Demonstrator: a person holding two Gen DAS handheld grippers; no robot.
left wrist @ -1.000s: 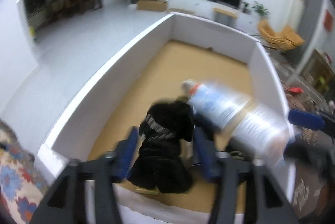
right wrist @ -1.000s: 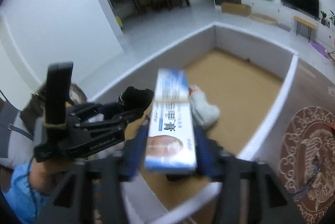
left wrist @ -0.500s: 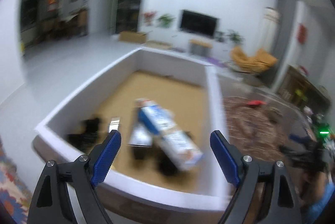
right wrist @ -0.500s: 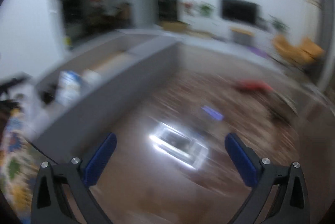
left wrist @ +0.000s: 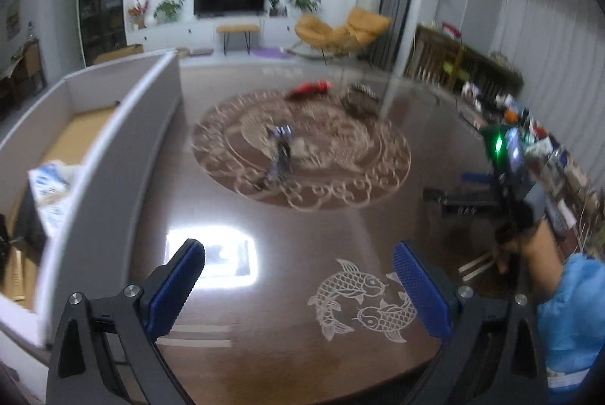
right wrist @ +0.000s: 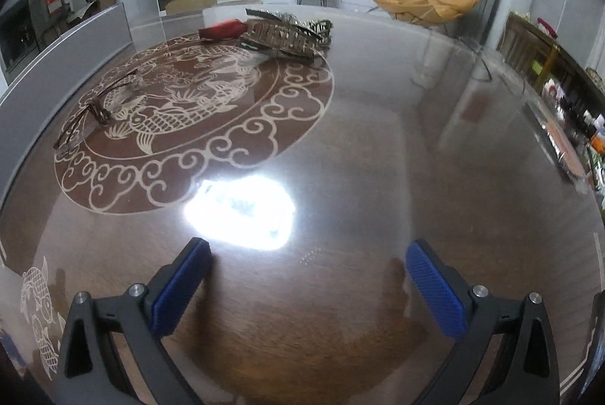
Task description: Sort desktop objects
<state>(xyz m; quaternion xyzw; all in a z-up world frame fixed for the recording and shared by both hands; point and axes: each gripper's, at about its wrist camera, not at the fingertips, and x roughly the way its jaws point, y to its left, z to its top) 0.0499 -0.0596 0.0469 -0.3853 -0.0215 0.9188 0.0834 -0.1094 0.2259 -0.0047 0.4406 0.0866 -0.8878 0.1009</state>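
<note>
My left gripper (left wrist: 302,286) hangs over the glossy brown table (left wrist: 287,348); its jaws are opening and nothing is between the blue pads. My right gripper (right wrist: 308,287) stands open and empty over the table too; the left wrist view shows this right gripper (left wrist: 453,188) at the right, in a person's hand. A pair of glasses (right wrist: 94,114) lies on the round carved pattern, the same glasses (left wrist: 280,155) blurred in the left wrist view. Behind them lie a red pouch (right wrist: 223,28) and a patterned brown fan (right wrist: 287,34). The white box (left wrist: 113,155) at the left holds a blue-and-white packet (left wrist: 49,185).
A bright lamp glare (right wrist: 242,212) sits on the tabletop ahead of the right gripper. The person's blue sleeve (left wrist: 567,310) is at the lower right. A cluttered shelf (right wrist: 567,125) runs along the table's right side. The box's tall white wall (right wrist: 64,53) borders the table's left.
The left gripper let go of a black pouch and the right gripper a blue-and-white packet, both over the box. Both opened wide and swung right, out over the table.
</note>
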